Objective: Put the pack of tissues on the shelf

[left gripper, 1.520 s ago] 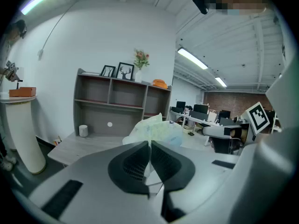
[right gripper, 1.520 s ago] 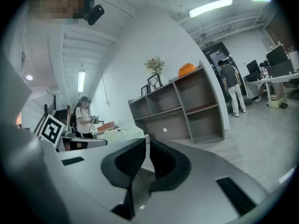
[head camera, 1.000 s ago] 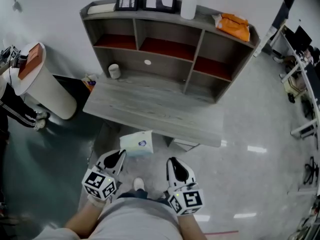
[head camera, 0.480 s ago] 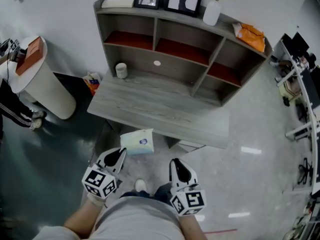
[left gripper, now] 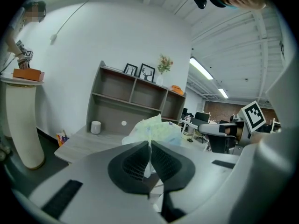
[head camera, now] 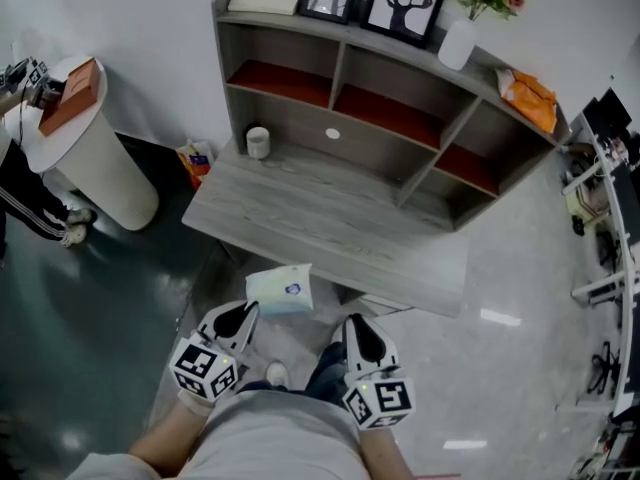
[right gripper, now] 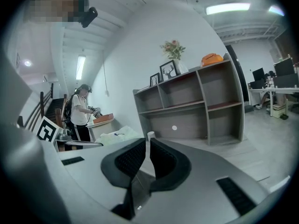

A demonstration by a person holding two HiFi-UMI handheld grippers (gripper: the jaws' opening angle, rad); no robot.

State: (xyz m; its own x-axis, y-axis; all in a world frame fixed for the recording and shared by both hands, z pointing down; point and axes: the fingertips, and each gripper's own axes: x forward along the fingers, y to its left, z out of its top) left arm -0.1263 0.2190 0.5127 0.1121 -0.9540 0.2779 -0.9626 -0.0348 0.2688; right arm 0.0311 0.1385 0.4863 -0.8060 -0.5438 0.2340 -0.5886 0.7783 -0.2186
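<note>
The pale green pack of tissues (head camera: 279, 290) hangs in the air in front of the desk, pinched by its wrapper edge in my left gripper (head camera: 248, 313), which is shut on it. In the left gripper view the pack (left gripper: 154, 128) rises just past the closed jaws (left gripper: 150, 146). My right gripper (head camera: 350, 321) is beside it, shut and empty; its jaws (right gripper: 147, 146) meet with nothing between them. The grey shelf unit (head camera: 440, 136) with red-floored compartments stands at the back of the desk (head camera: 320, 223), ahead of both grippers.
A white cup (head camera: 258, 142) stands on the desk at the left. Picture frames (head camera: 405, 3), a flower vase (head camera: 458, 40) and an orange bag (head camera: 531, 93) sit on the shelf top. A white round stand (head camera: 85, 163) with an orange box and a person are at left.
The head view has shifted: desk and shelf now sit lower and further right in the picture. Both grippers hold the same pose, the tissue pack still in the left one.
</note>
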